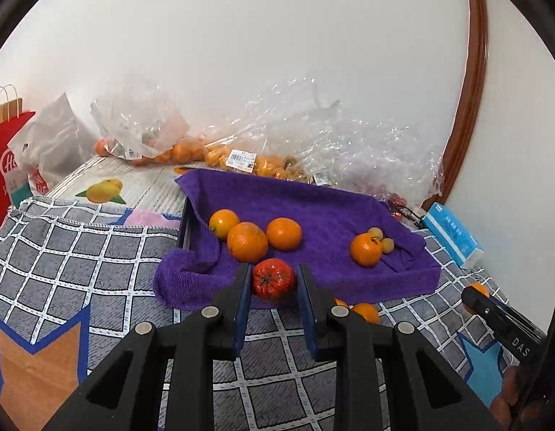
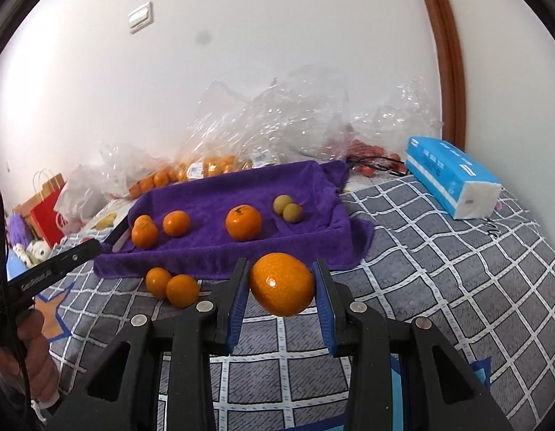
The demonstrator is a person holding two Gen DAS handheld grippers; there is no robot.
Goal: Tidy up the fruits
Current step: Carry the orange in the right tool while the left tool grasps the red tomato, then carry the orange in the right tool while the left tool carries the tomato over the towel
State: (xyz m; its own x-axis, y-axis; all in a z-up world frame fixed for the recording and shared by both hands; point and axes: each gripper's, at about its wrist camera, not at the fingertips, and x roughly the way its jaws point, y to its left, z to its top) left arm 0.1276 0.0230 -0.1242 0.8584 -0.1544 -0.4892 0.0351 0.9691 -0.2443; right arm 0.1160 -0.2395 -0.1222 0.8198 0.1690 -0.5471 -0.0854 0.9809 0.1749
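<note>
- Left tongs [image 1: 273,280] clamp one red fruit [image 1: 273,281]; right tongs [image 2: 281,285] clamp one orange [image 2: 281,284].
- Ahead of both: purple-towel tray [image 2: 220,194] holding four oranges and two small yellow-green fruits [image 2: 287,209].
- Two loose oranges [image 2: 172,286] left of right tongs, at tray's near edge.
- "DAS" readable on right tongs' body [image 1: 503,327].
- Checked cloth [image 2: 439,269] bare to the right of right tongs.

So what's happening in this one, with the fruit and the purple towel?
A person holds two claws over a checked cloth. The left claw grips a small red fruit; the right claw grips an orange. The purple-towel tray already holds four oranges and two small yellowish fruits. Two oranges lie on the cloth before it.
</note>
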